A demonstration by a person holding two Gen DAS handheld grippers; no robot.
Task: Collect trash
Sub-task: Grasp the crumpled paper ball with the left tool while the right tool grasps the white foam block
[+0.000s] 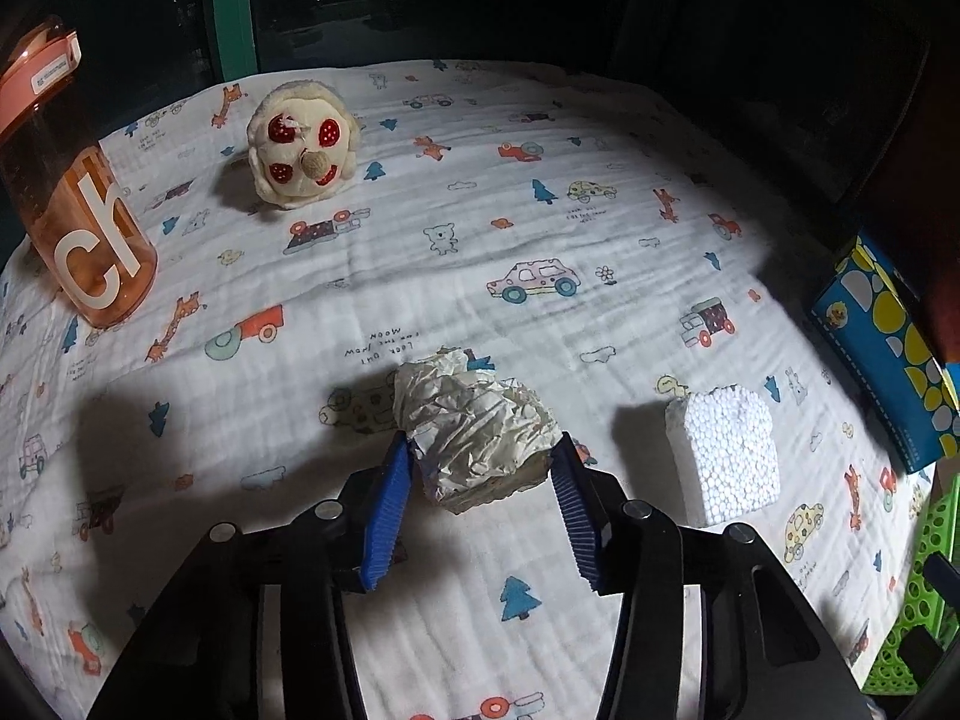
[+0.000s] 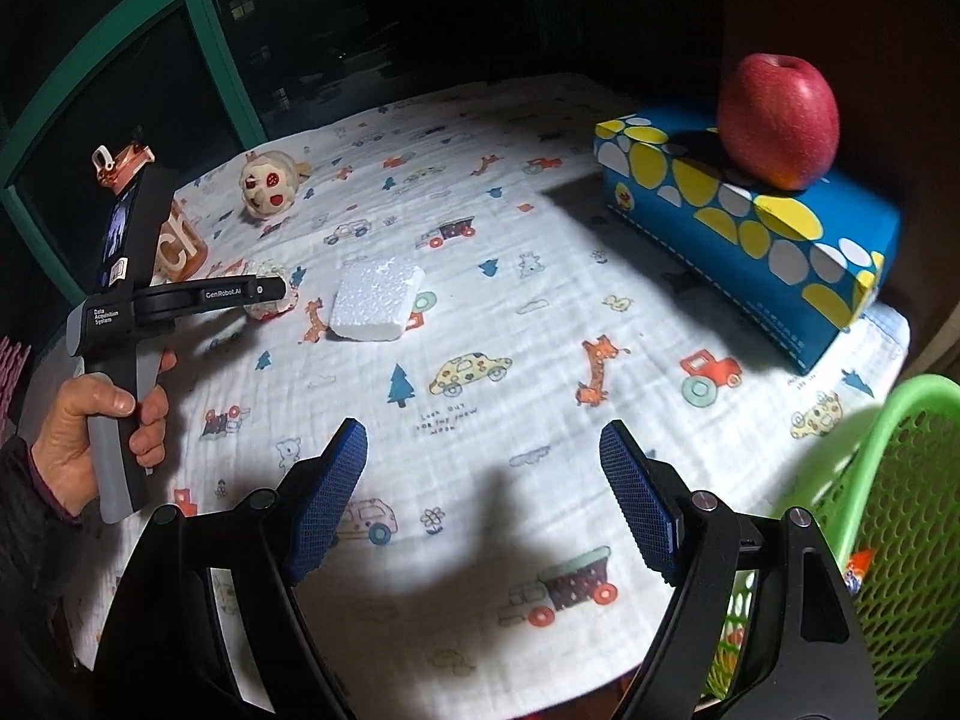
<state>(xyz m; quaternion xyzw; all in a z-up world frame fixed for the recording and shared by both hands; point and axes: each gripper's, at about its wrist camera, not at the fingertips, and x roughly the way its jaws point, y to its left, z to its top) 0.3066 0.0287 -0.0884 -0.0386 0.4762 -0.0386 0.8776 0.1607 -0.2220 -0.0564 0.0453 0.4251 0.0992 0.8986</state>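
A crumpled ball of whitish paper (image 1: pixel 480 432) lies on the printed cloth at the near middle. My left gripper (image 1: pixel 481 440) has a blue pad against each side of it and is shut on it. To its right stands a white foam block (image 1: pixel 723 456), which the right wrist view shows as the foam block (image 2: pixel 378 297) beyond the left tool. A hand (image 2: pixel 96 432) holds that tool at the left. My right gripper (image 2: pixel 483 429) hangs open over bare cloth with nothing between its fingers. A green mesh basket (image 2: pixel 888 510) sits at the table's right edge.
An orange bottle (image 1: pixel 78 210) stands at the far left and a plush toy (image 1: pixel 303 147) at the back. On the right lies a blue dotted box (image 2: pixel 750 228) with a red apple (image 2: pixel 777 120) on top. Dark windows lie behind the table.
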